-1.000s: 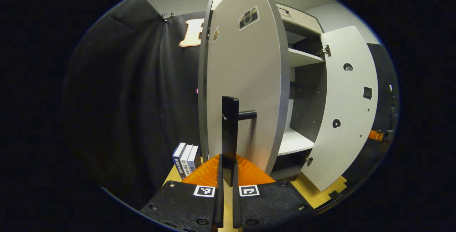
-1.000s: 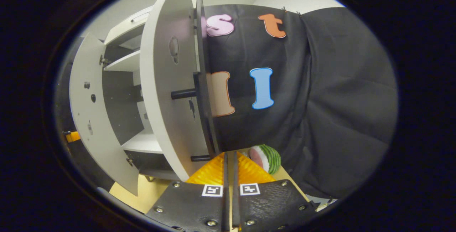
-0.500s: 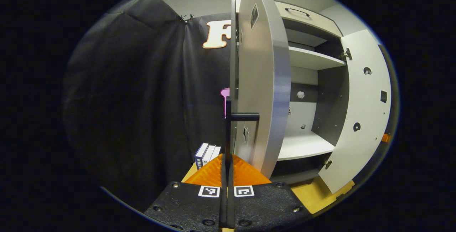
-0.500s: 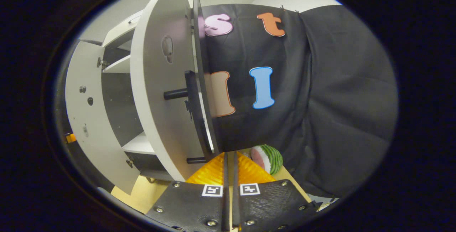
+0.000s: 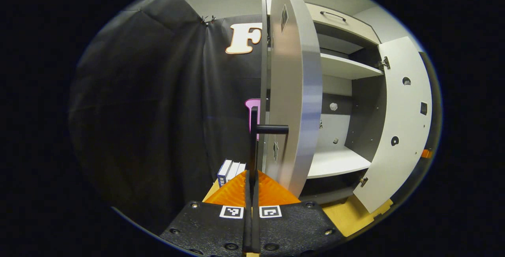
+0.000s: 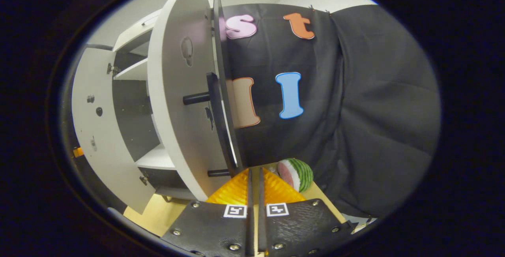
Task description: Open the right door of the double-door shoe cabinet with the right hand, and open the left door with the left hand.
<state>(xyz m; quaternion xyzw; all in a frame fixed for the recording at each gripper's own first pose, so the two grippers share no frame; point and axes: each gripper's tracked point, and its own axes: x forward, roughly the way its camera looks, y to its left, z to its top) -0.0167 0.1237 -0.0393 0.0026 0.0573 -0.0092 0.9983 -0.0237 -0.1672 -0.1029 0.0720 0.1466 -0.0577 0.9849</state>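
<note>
Black cloth walls ring a shoe cabinet (image 5: 339, 67) standing on a wooden floor. Both doors swing wide. The left gripper (image 5: 251, 178) pinches the left door's handle (image 5: 254, 138); the right gripper (image 6: 254, 176) looks closed at the right handle's (image 6: 221, 126) foot, contact unclear. Next, probably, release both. Lower shelves are hidden.

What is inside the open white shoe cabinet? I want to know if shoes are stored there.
Inside the white double-door shoe cabinet two bare white shelves show, no shoes. The open left door covers the left part.
</note>
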